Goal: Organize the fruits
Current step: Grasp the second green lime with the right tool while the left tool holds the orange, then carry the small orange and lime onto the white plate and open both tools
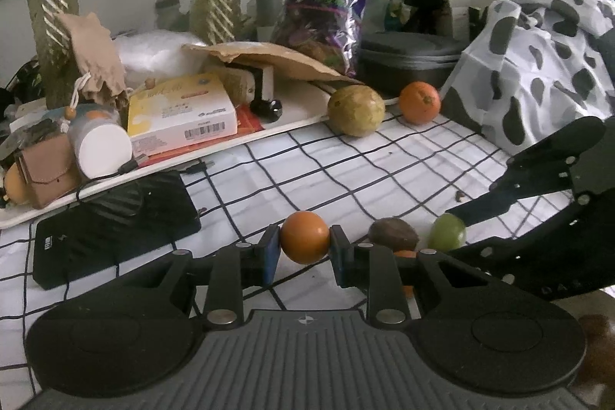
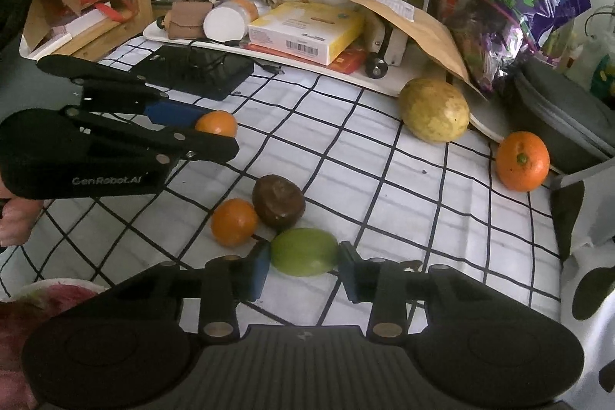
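Checked cloth point(image 2: 384, 156) amid clutter; left fingers point(image 1: 271, 248) clamp small orange point(image 1: 304, 237); right fingers point(image 2: 258, 266) clamp green fruit point(image 2: 304, 251).

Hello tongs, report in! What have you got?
Left tongs shut on small orange. Right tongs shut on green fruit. Brown fruit and another orange sit close by. Nothing blocking.
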Demonstrator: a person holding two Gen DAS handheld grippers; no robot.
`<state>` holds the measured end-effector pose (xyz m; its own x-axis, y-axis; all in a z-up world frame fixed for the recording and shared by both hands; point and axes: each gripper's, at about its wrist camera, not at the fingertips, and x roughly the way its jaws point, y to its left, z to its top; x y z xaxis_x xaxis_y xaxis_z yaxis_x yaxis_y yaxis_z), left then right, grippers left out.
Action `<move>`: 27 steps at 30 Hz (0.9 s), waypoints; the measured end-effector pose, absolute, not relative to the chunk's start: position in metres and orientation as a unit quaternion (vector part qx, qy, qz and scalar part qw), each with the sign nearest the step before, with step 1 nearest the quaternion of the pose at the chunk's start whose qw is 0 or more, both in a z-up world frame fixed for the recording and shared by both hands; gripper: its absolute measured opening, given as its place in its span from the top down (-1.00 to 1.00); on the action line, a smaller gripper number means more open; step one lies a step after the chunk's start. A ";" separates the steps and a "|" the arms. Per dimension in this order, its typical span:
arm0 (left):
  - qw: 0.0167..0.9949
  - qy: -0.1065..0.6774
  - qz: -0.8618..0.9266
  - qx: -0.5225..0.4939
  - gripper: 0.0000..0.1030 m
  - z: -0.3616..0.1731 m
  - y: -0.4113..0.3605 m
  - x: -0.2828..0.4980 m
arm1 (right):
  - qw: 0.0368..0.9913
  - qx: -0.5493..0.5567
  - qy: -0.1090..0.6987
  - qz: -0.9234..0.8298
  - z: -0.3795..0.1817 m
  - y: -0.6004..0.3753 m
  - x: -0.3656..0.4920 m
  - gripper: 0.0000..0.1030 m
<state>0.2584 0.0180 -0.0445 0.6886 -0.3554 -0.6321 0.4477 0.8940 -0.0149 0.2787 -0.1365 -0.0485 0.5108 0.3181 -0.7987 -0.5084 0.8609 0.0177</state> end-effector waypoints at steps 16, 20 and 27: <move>0.917 0.313 -0.244 0.033 0.49 -0.020 0.025 0.203 | 0.883 -0.067 0.408 0.222 -0.013 -0.150 0.242 0.23; 0.913 0.317 -0.256 0.017 0.49 -0.016 0.025 0.187 | 0.887 -0.058 0.405 0.216 -0.007 -0.153 0.228 0.23; 0.903 0.323 -0.283 -0.002 0.49 -0.011 0.021 0.159 | 0.888 -0.046 0.404 0.216 0.000 -0.156 0.204 0.23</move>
<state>0.1594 0.0206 -0.0114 0.6312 -0.5116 -0.5829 0.5093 0.8402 -0.1860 0.2039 -0.1561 -0.0001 0.5797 0.3453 -0.7380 -0.4205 0.9026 0.0921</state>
